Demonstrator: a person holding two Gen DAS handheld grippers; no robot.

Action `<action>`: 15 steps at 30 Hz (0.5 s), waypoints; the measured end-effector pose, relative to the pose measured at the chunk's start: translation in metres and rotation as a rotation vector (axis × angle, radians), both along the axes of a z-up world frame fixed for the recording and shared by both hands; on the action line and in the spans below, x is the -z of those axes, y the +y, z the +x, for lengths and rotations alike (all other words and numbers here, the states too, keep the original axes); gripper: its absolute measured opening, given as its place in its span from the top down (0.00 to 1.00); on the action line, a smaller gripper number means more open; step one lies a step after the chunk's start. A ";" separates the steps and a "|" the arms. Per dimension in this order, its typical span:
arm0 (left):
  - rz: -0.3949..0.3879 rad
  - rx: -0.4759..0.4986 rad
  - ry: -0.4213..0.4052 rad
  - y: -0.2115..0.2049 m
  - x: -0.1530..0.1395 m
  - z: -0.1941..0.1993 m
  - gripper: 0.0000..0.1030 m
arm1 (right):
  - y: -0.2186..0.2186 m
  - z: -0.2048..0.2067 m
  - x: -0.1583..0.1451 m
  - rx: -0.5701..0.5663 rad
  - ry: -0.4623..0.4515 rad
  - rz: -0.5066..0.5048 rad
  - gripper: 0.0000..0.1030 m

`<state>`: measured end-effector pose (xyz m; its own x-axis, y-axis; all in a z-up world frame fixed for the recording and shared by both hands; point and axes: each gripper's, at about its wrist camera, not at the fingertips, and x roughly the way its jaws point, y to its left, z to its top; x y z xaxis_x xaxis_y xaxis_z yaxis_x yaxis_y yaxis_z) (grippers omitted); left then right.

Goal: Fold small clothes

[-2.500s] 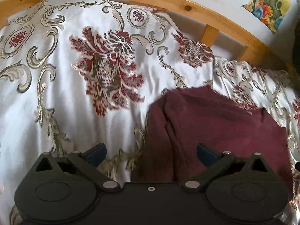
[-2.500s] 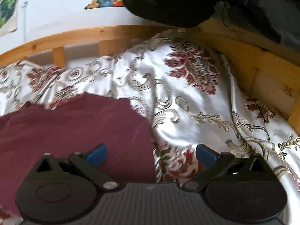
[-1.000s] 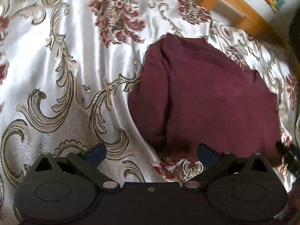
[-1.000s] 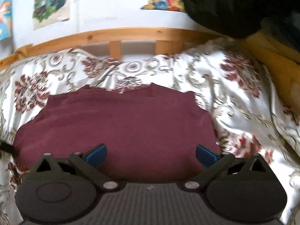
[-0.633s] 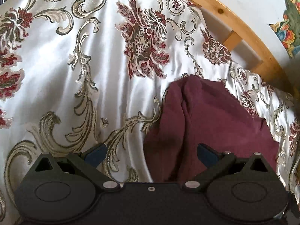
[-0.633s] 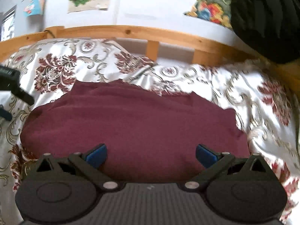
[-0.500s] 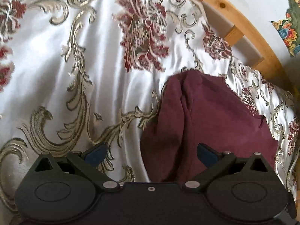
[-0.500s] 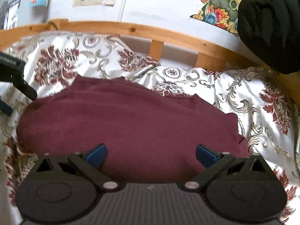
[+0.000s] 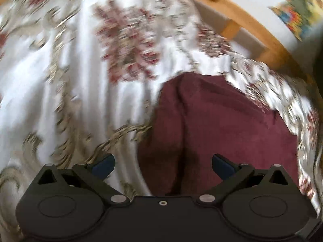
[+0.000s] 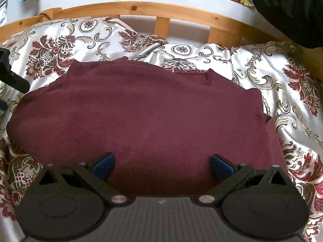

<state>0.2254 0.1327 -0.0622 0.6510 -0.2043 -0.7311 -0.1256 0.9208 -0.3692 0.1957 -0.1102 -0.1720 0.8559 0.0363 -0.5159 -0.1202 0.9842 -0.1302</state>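
Maroon cloth (image 10: 145, 121) lies spread on the bed's floral cover (image 10: 282, 76), directly ahead of the right gripper (image 10: 162, 166) and reaching under its spread blue pads (image 10: 104, 165); nothing is between those pads, so that gripper is released and empty. From the left gripper (image 9: 162, 164) the same garment (image 9: 218, 133) sits ahead and to its right, with a long crease running away from the gripper near the garment's left edge; this gripper too hangs wide apart, holding nothing, and its view is smeared, so finer detail of the cloth edge there cannot be told. The garment already looks doubled over at least once, so I'd judge the step in hand is lining up for another fold. To do it well, each gripper should come down on a corner of the near edge, pinch every layer together rather than only the top one, and carry the two corners across evenly so the cloth does not drag or bunch on the slippery cover. A wooden bed rail (image 10: 161, 10) runs beyond the cloth. No containers appear in either view.
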 end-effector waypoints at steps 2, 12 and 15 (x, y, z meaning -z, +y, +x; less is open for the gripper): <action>-0.002 0.043 -0.019 -0.007 0.002 0.005 0.01 | 0.001 0.001 -0.001 0.000 -0.001 -0.007 0.00; 0.022 0.063 0.052 -0.013 0.035 0.029 0.01 | 0.004 0.002 -0.001 -0.005 -0.002 -0.031 0.00; 0.052 0.081 0.052 -0.017 0.035 0.029 0.01 | 0.005 0.001 -0.001 -0.005 -0.002 -0.030 0.00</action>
<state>0.2549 0.1157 -0.0969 0.5949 -0.2162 -0.7742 -0.0675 0.9463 -0.3161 0.1969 -0.1055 -0.1712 0.8566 0.0249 -0.5153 -0.1244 0.9793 -0.1595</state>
